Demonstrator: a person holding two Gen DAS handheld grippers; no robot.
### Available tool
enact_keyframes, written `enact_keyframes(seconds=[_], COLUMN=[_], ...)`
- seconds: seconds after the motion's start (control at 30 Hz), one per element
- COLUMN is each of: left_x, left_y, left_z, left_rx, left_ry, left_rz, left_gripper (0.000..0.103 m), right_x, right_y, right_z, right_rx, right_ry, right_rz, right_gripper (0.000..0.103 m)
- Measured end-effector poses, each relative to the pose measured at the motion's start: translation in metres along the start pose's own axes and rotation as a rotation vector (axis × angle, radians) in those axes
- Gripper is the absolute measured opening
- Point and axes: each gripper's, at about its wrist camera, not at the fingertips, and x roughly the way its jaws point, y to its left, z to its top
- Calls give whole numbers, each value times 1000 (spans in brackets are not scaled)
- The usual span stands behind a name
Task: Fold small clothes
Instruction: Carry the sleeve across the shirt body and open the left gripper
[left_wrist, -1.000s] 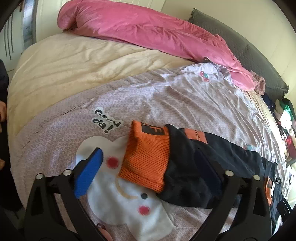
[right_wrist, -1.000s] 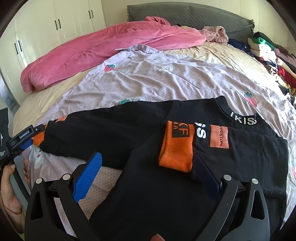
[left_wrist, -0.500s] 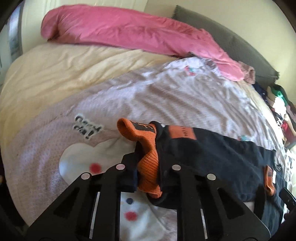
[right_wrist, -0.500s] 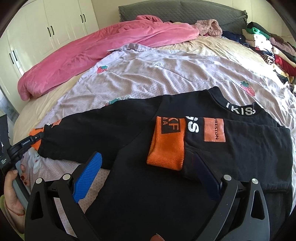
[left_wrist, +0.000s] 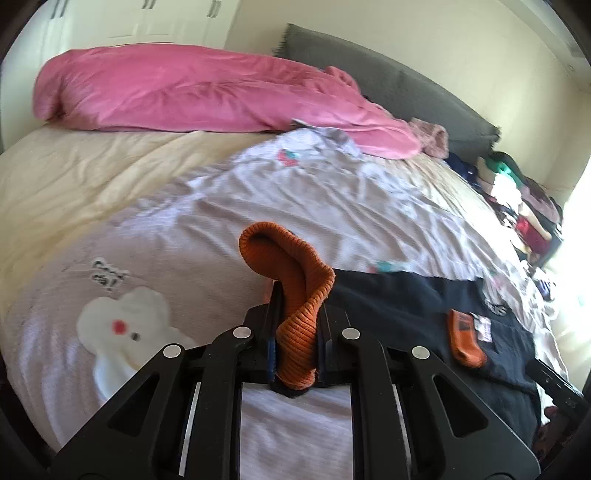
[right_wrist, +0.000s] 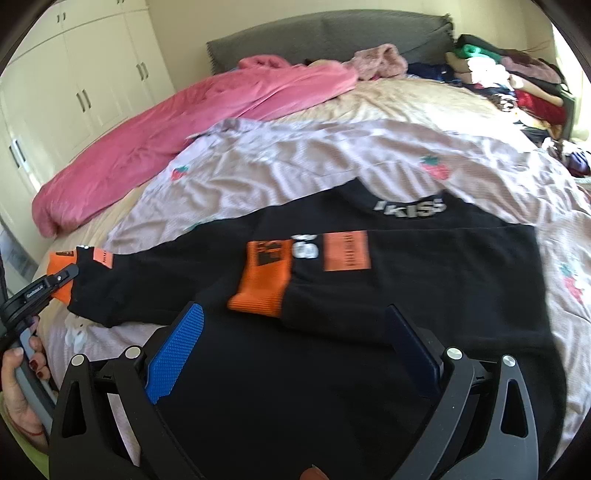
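Two grippers in play over a bed: the left gripper (left_wrist: 295, 354) is clamped on an orange cuff (left_wrist: 295, 295) of a black sweatshirt (right_wrist: 369, 295); the cuff stands up betw. the pads and curls over at its top, w/ the sleeve trailing off right onto the shirt body. The right gripper (right_wrist: 291, 343) hangs over the shirt's near part w/ jaws wide apart, nothing betw. its blue pads (right_wrist: 177, 347); the shirt lies flat below them. The other orange cuff (right_wrist: 264, 280) is folded across the chest, touching an orange patch (right_wrist: 346, 251) and white lettering; more white letters sit on the collar at the far edge. In the right-wrist view, a hand (right_wrist: 18, 376) at far left holds the left gripper's handle. Under the shirt is a lilac quilt (left_wrist: 332, 206) w/ strawberry prints and a white cartoon patch (left_wrist: 125, 325) at near left, clear of the shirt. Beyond it is a cream sheet (left_wrist: 74, 177), then a pink duvet (left_wrist: 184, 96) bunched along the far side against a grey headboard (right_wrist: 332, 29). Clothes pile (right_wrist: 509, 77) fills the far right corner. White wardrobe doors (right_wrist: 74, 85) stand at far left. Views are somewhat blurred.
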Motion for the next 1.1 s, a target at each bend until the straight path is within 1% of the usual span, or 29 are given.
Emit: enact_keyframes(seconds=[0.1, 0.23, 0.33, 0.43, 0.87, 1.1], left_x=[-4, -6, -8, -10, -5, 11], left_y=[-21, -42, -58, -75, -164, -204], left_z=[-4, -9, -12, -16, -38, -53], left_rx=[14, 50, 59, 86, 210, 283], left_ry=[17, 24, 38, 38, 87, 126], left_rz=[-45, -50, -77, -85, -164, -183], left_gripper=[7, 7, 7, 7, 7, 7], right_x=[-14, -30, -41, -50, -80, -89], right_y=[-20, -46, -62, -75, -120, -139], right_z=[-3, -9, -14, -20, -39, -50], right_rx=[37, 88, 118, 140, 196, 222], right_ry=[-24, -50, -69, -83, -121, -125], right_rz=[-9, -16, -12, -4, -8, -14], right_gripper=[98, 98, 98, 98, 98, 98])
